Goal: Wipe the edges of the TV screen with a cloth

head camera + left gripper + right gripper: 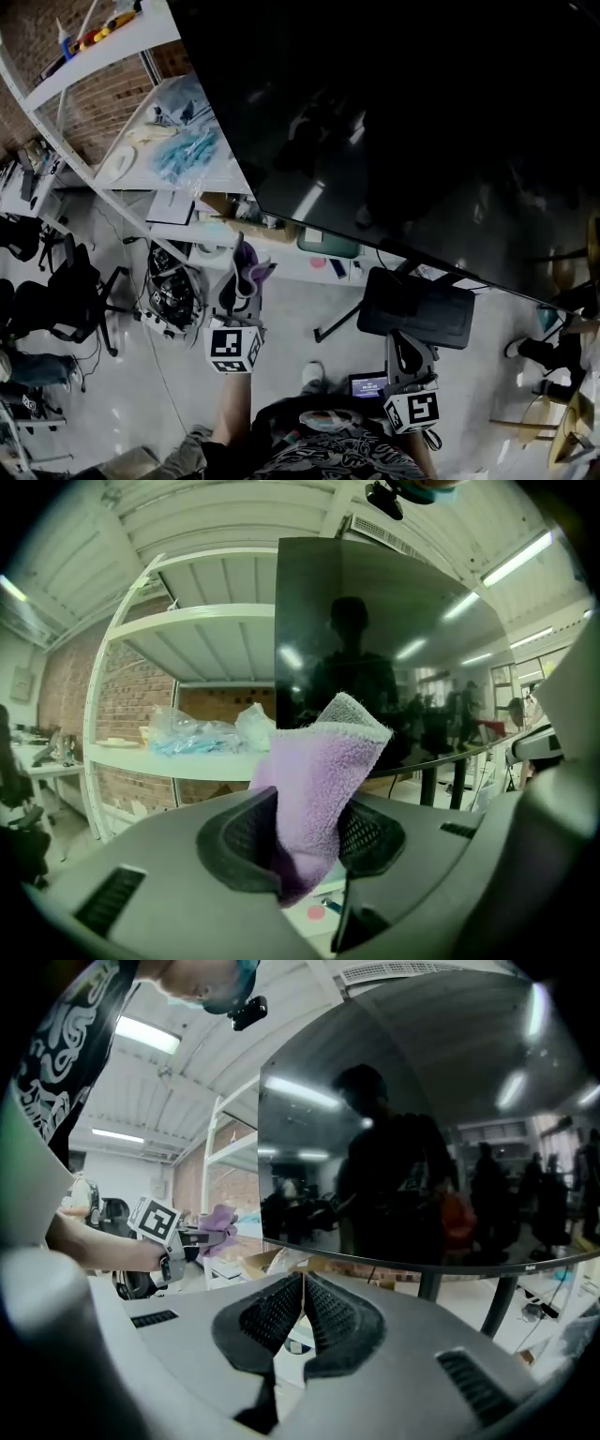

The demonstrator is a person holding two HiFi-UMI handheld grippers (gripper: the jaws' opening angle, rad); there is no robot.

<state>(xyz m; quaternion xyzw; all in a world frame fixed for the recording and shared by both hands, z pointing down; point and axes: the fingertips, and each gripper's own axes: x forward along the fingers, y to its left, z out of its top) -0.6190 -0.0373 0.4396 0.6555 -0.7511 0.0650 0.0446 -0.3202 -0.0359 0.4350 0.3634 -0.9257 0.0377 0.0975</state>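
A large dark TV screen [403, 122] fills the upper right of the head view and stands on a black base [417, 309]. My left gripper [246, 281] is shut on a purple cloth [248, 262], held just below the screen's lower left corner. In the left gripper view the cloth [314, 780] sticks up between the jaws, in front of the screen's left edge [277, 649]. My right gripper [405, 361] is shut with nothing in it, low by the stand. The right gripper view shows the screen [422, 1138] ahead, with the left gripper [202, 1237] at the left.
White shelving [141, 141] with bags and small items stands left of the TV. Office chairs [56, 300] and cables lie on the floor at the left. A white shelf [178, 757] with plastic bags sits beside the screen in the left gripper view.
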